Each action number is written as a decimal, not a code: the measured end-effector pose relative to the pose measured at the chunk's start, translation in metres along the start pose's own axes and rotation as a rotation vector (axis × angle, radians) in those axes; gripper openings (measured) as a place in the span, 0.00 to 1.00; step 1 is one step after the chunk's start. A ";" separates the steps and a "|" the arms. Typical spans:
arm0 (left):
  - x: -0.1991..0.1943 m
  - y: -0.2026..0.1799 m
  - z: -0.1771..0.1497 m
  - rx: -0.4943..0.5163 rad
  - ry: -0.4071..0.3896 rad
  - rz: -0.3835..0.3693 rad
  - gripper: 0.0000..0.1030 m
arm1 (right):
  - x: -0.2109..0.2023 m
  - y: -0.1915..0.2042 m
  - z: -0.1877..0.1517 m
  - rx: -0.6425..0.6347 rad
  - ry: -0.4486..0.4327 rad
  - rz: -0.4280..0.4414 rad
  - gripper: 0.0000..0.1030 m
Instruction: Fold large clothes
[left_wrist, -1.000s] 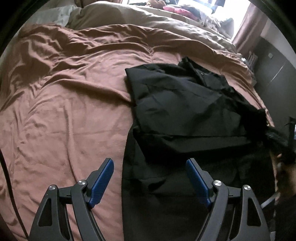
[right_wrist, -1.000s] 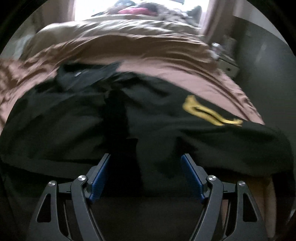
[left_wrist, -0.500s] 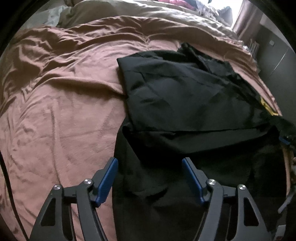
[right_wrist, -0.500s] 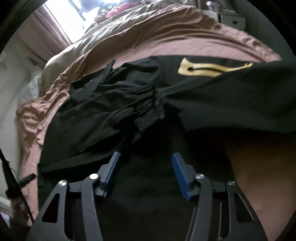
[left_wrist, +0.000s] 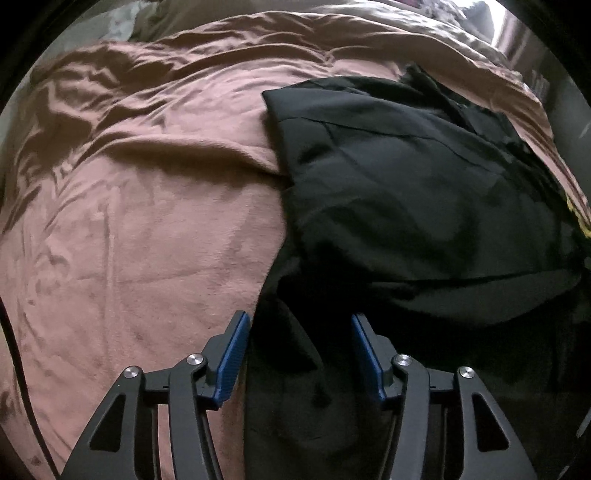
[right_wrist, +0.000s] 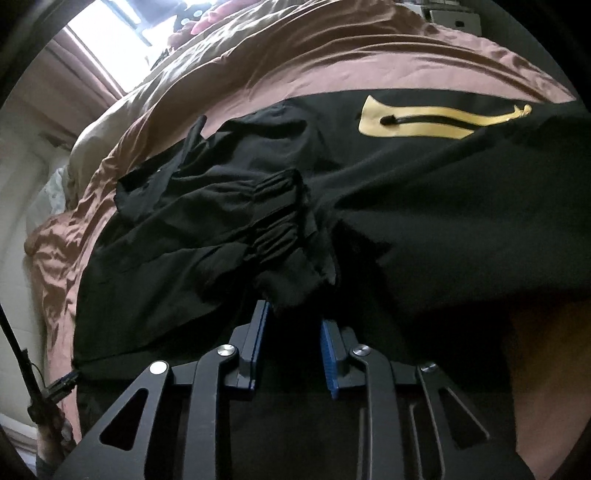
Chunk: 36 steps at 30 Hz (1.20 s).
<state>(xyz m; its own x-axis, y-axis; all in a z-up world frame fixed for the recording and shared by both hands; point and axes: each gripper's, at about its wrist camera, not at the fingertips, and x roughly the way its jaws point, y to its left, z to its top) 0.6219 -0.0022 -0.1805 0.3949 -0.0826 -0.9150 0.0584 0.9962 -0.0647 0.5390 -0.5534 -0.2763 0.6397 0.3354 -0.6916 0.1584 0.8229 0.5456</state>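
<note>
A large black jacket lies partly folded on a brown bedspread. In the right wrist view the jacket shows a gold zip pocket patch and a gathered sleeve cuff. My left gripper is open, its blue pads either side of the jacket's near left edge, low over the cloth. My right gripper is narrowed, with the cuff's dark cloth reaching down between its pads; whether it grips the cloth is unclear.
A beige duvet is bunched at the far end of the bed. A bright window with curtains lies beyond. A nightstand stands at the far right. The left gripper shows at the left edge of the right wrist view.
My left gripper has moved forward and lower over the jacket's near left edge and narrowed a little. My right gripper has swung towards the sleeve cuff and closed much of the way.
</note>
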 end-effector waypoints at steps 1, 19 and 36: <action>-0.001 0.001 0.000 -0.013 -0.001 -0.003 0.56 | -0.006 -0.001 -0.001 0.003 -0.001 0.007 0.23; -0.089 -0.050 -0.001 -0.016 -0.168 -0.136 0.57 | -0.174 -0.098 -0.043 0.076 -0.264 -0.010 0.74; -0.126 -0.147 0.010 0.066 -0.267 -0.242 0.81 | -0.242 -0.215 -0.092 0.380 -0.396 0.026 0.58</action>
<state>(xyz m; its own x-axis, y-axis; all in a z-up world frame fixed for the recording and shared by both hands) 0.5728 -0.1389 -0.0519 0.5873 -0.3283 -0.7398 0.2347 0.9438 -0.2326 0.2807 -0.7696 -0.2698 0.8696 0.0954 -0.4845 0.3520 0.5684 0.7436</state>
